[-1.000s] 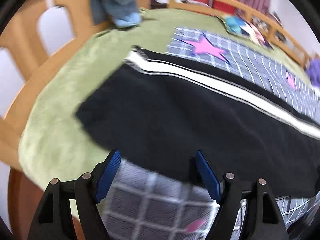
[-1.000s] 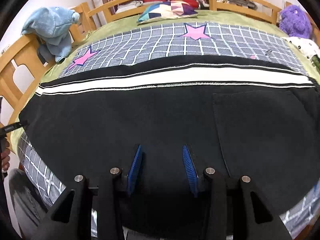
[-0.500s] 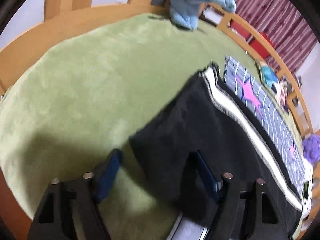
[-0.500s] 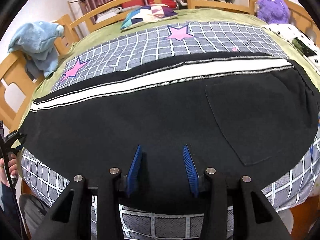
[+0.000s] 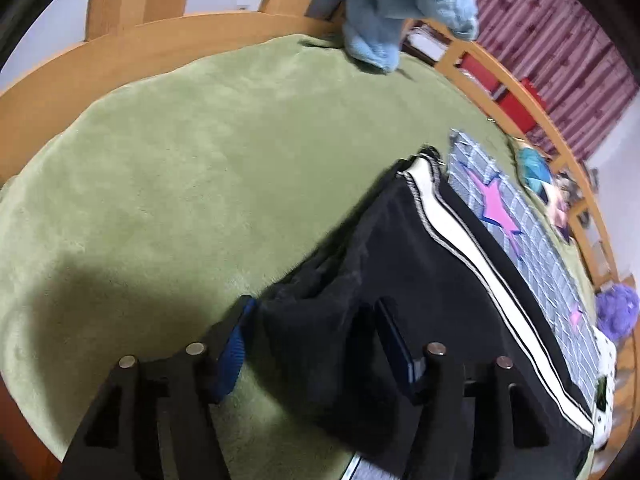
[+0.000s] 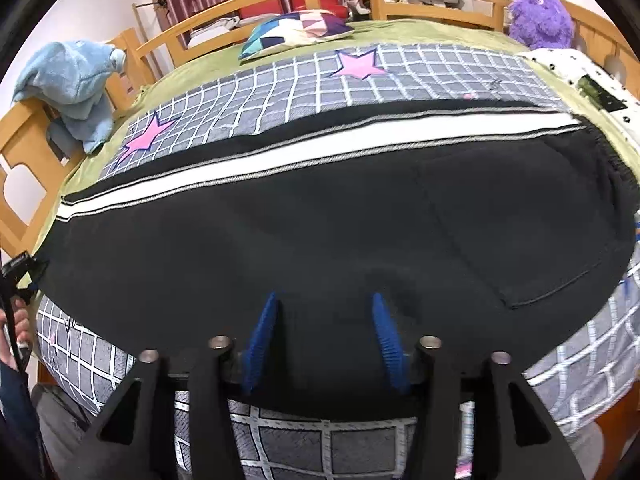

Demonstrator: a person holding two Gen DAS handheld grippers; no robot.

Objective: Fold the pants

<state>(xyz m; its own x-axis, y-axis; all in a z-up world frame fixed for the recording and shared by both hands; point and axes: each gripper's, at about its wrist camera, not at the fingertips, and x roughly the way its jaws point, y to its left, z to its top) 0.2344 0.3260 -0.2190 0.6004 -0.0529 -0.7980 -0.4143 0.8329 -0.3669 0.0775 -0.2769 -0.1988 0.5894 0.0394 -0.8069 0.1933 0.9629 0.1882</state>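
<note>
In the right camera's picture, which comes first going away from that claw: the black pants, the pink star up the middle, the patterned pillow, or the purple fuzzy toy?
From the right claw, whose jaws are opening over the cloth:
1. Black pants, right under it.
2. Pink star, on the checked blanket beyond the white stripe.
3. Patterned pillow, farther back, slightly left.
4. Purple fuzzy toy, far right corner by the rail.

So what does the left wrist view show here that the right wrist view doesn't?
Only the left wrist view shows the left hand-held gripper closing on the bunched cuff end of the black pants, over bare green blanket.

Only the right wrist view shows the right hand-held gripper, jaws opening over the pants' near edge, the back pocket and patterned pillow.

Both show the white side stripe, blue plush and purple plush.
</note>
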